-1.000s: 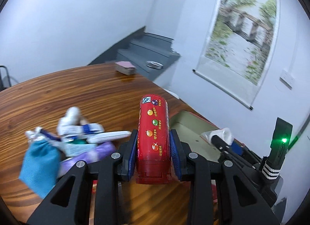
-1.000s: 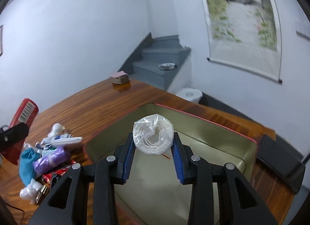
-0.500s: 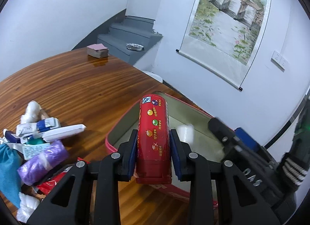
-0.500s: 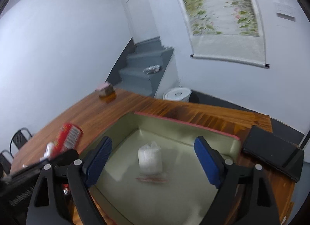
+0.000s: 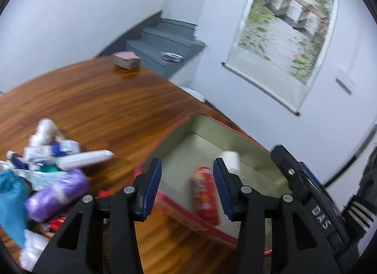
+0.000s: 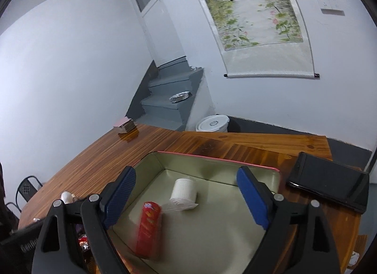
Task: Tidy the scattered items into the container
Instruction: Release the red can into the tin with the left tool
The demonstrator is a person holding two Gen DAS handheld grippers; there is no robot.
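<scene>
The red can [image 5: 203, 193] lies blurred inside the red-rimmed tin [image 5: 169, 130], below my left gripper [image 5: 187, 168]. Its jaws are opening and the pads are clear of the can. In the right wrist view the same can [image 6: 148, 229] rests near the tin's [image 6: 212, 156] near-left wall, with a white roll [image 6: 183, 190] lying beside it on the tin floor. My right gripper [image 6: 186, 175] hangs over the tin, wide open and empty. Left of the tin, a pile stays on the table: a purple roll [image 5: 56, 193], a teal pouch [image 5: 9, 201], a white tube [image 5: 82, 158].
A black tablet [image 6: 327, 184] lies on the table right of the tin. A pink block [image 6: 124, 125] sits at the table's far edge. Beyond the table are grey stairs, a white bucket [image 6: 212, 123] on the floor and a chair [image 6: 26, 189].
My left gripper opened and the red can dropped into the tin. My right gripper let go of the white roll, which now lies in the tin, and spread wide.
</scene>
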